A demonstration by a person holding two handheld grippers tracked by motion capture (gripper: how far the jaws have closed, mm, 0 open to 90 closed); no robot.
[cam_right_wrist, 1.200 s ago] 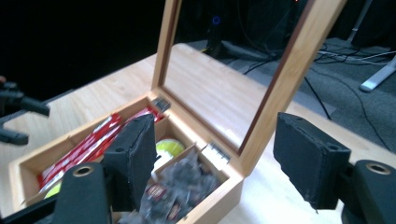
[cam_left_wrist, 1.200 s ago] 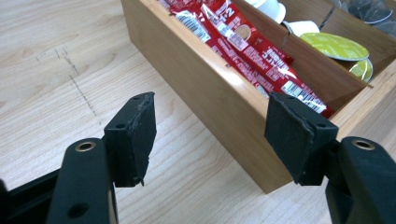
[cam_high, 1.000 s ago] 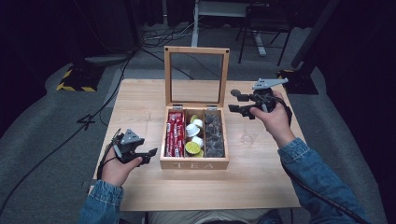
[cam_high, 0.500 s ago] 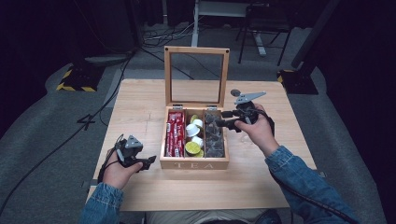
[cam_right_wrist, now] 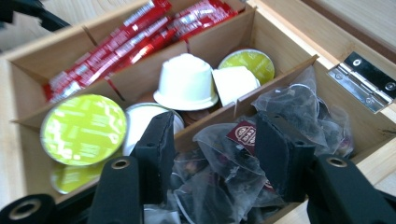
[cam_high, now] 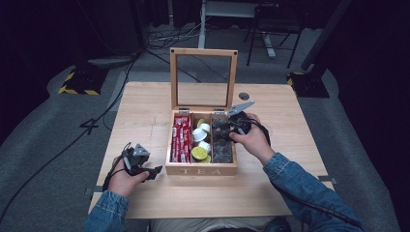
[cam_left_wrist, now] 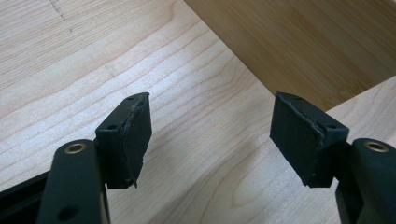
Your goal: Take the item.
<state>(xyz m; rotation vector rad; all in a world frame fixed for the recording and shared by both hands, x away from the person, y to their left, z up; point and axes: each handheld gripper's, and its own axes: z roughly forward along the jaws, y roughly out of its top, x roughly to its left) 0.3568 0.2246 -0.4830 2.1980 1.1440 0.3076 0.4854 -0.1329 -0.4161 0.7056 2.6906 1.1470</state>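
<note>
With the wooden tea box (cam_high: 200, 170) already open on the table (cam_high: 145, 111), the right gripper (cam_right_wrist: 210, 149), jaws just narrowing, straddles an ungrasped clear mesh tea bag (cam_right_wrist: 229, 154) in its right-hand compartment, while the left gripper (cam_left_wrist: 210, 135) idles open.

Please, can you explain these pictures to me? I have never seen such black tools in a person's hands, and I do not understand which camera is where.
A person at a wooden table holds a two-jaw gripper in each hand. One camera looks down from above; the other two ride on the grippers and look along their black jaws. On the table stands an open wooden box marked TEA, with three compartments: red sachets, round capsules and clear tea bags. The left gripper rests low beside the box, open and empty. The right gripper reaches into the tea bag compartment; its jaws have just been closing around a tea bag, but I cannot tell if they grip it yet.
</note>
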